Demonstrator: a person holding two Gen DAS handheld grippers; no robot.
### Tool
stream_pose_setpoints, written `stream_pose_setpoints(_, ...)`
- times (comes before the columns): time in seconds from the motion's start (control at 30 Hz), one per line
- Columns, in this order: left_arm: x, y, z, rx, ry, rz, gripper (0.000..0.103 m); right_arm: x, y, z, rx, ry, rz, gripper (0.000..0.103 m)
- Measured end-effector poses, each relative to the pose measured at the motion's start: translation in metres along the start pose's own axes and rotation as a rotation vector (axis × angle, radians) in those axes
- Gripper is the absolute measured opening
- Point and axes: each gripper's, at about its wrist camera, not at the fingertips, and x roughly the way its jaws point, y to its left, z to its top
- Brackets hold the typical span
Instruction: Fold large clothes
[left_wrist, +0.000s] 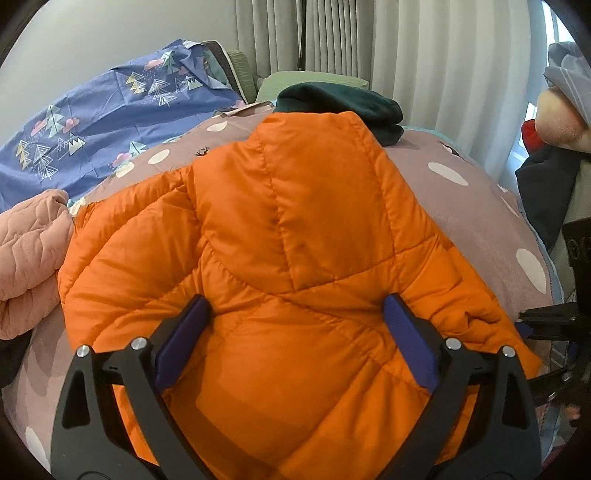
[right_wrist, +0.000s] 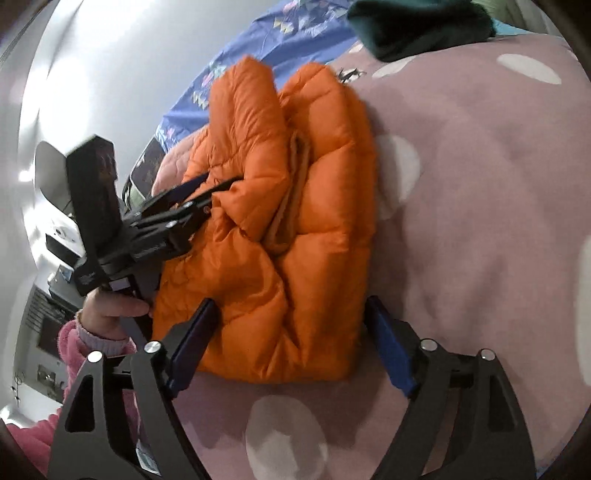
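So we've got the orange puffer jacket (left_wrist: 295, 266) lying on the bed, bunched into a rough fold on the mauve polka-dot bedspread (left_wrist: 461, 192). From the right wrist view it's doubled over on itself with a crease running down the middle, and a strip of tan lining peeks out of that crease.

Our left gripper (left_wrist: 297, 325) sits right over the jacket with its fingers spread wide, blue pads on either side of the quilted bulk, nothing pinched between them. In the right wrist view the same gripper (right_wrist: 218, 184) shows from the side, its tips pressed into the puffy fabric at the jacket's left edge, and we can see the left hand (right_wrist: 110, 308) on its handle, with a pink fuzzy sleeve (right_wrist: 85, 347) behind it.

Our right gripper (right_wrist: 291, 317) is spread wide too, straddling the near edge of the jacket, one pad against the orange fabric and the other just off it over the bedspread.

Further out: a dark green garment (left_wrist: 343, 105) lies beyond the jacket's collar, a pink quilted piece (left_wrist: 29, 258) is heaped at the left, and a blue sheet with tree prints (left_wrist: 110, 122) is spread behind. Pale curtains (left_wrist: 406, 66) hang at the back. No bins or baskets in either view, everything's just loose on the bed.
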Motion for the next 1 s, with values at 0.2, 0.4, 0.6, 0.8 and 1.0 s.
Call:
stream_pose_setpoints(0.2,-0.001,0.002,-0.003,-0.029,-0.013,-0.028,0.096,0.013,-0.001,0.012,0.020,-0.011,0.026,0.063)
stream_pose_setpoints(0.4,-0.007,0.006,-0.001,-0.052,-0.038,-0.045,0.098,0.020,0.004,0.007,-0.010,-0.017,-0.019,0.041)
stream_pose_setpoints(0.6,-0.025,0.012,0.000,-0.064,-0.064,-0.002,0.098,0.026,0.006,0.004,-0.047,-0.030,-0.046,0.042)
stream_pose_setpoints(0.8,-0.039,0.032,0.001,-0.090,-0.070,0.079,0.098,0.034,0.010,-0.001,-0.060,-0.038,-0.052,0.042)
stream_pose_setpoints(1.0,-0.053,0.081,-0.016,-0.225,-0.077,0.121,0.101,0.032,0.014,-0.005,-0.078,-0.042,-0.060,0.043)
